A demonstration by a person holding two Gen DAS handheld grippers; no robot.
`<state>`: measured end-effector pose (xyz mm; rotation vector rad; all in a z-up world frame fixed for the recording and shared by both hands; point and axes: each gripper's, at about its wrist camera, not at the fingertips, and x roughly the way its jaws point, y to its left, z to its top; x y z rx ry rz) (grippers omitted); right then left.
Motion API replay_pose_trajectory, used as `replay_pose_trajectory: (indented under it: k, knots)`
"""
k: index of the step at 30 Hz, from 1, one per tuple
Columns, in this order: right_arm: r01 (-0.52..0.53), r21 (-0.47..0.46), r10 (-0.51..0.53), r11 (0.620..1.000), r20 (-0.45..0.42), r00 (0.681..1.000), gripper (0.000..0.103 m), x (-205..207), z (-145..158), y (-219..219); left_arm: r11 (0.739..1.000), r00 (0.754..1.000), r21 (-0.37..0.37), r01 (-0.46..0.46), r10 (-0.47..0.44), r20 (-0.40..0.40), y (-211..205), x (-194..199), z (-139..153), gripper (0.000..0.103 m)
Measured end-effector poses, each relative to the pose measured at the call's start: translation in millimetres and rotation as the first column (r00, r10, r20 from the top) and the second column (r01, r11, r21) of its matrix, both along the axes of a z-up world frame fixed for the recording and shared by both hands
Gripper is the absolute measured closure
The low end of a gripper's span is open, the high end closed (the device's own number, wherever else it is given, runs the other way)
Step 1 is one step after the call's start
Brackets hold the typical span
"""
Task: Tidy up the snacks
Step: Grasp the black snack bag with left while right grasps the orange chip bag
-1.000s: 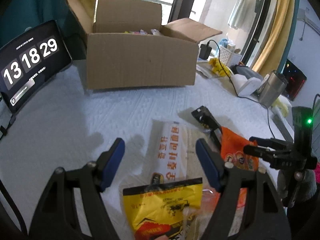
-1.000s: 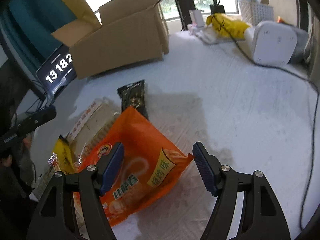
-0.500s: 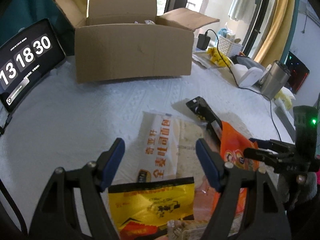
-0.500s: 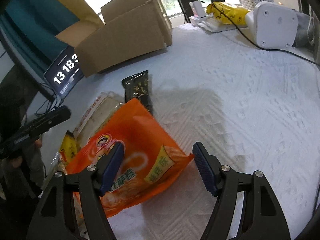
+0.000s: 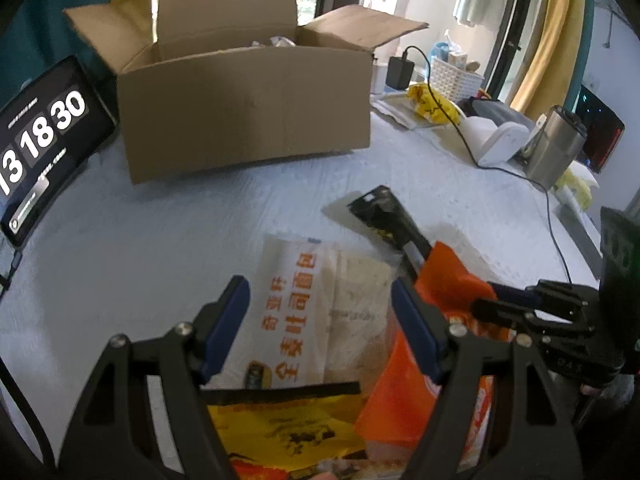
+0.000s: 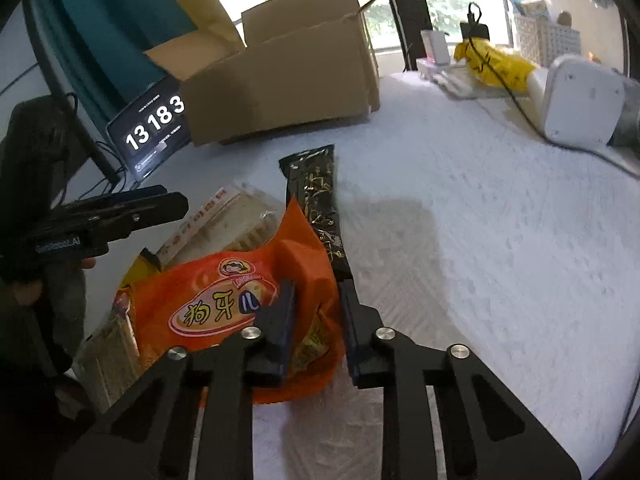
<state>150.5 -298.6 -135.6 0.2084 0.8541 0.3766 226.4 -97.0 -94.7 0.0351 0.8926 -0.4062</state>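
My right gripper (image 6: 316,300) is shut on the near corner of an orange snack bag (image 6: 224,304), also seen in the left wrist view (image 5: 424,364). A black snack packet (image 6: 320,204) lies beside it, a white bread pack (image 5: 304,304) and a yellow bag (image 5: 288,432) to the left. My left gripper (image 5: 320,320) is open above the white pack and yellow bag, holding nothing. The open cardboard box (image 5: 244,108) stands at the back.
A tablet clock (image 5: 36,140) leans at the left. A white device (image 6: 576,100) with a cable, a metal cup (image 5: 556,148), a basket (image 5: 452,76) and a yellow bag (image 6: 496,60) sit at the right back. White cloth (image 6: 500,240) covers the table.
My right gripper has closed on the orange bag's corner and the bag has bunched up. My left gripper has moved slightly forward over the snacks, still open.
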Motion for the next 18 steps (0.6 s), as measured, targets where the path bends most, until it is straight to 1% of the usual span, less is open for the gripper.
replay_pose_trajectory:
  k: [3,5,9,14,16,18]
  knots:
    - [0.014,0.015,-0.014,1.000,0.029,0.999,0.087,1.3,7.2,-12.2,1.000,1.000,0.011,0.013,-0.013,0.005,-10.0,3.7,3.9,0.028]
    - [0.035,0.038,-0.037,0.999,0.054,0.998,0.088,2.9,15.6,-28.1,1.000,1.000,0.016,0.024,-0.024,0.004,-16.8,7.7,5.4,0.028]
    - [0.090,0.067,-0.096,0.994,0.095,0.991,0.089,8.2,31.4,-59.2,0.998,0.998,0.027,0.064,-0.063,-0.007,-38.8,17.6,4.9,0.028]
    - [0.217,0.093,-0.228,0.972,0.136,0.964,0.090,13.5,43.2,-105.2,0.992,0.992,0.033,0.122,-0.121,-0.030,-70.0,29.2,1.7,0.028]
    - [0.258,0.101,-0.271,0.961,0.148,0.951,0.090,16.2,44.1,-120.0,0.989,0.989,0.048,0.141,-0.138,-0.054,-83.4,36.2,-4.0,0.028]
    - [0.289,0.110,-0.304,0.951,0.153,0.940,0.090,18.4,43.9,-129.0,0.986,0.983,0.047,0.157,-0.152,-0.099,-94.0,44.6,-13.1,0.028]
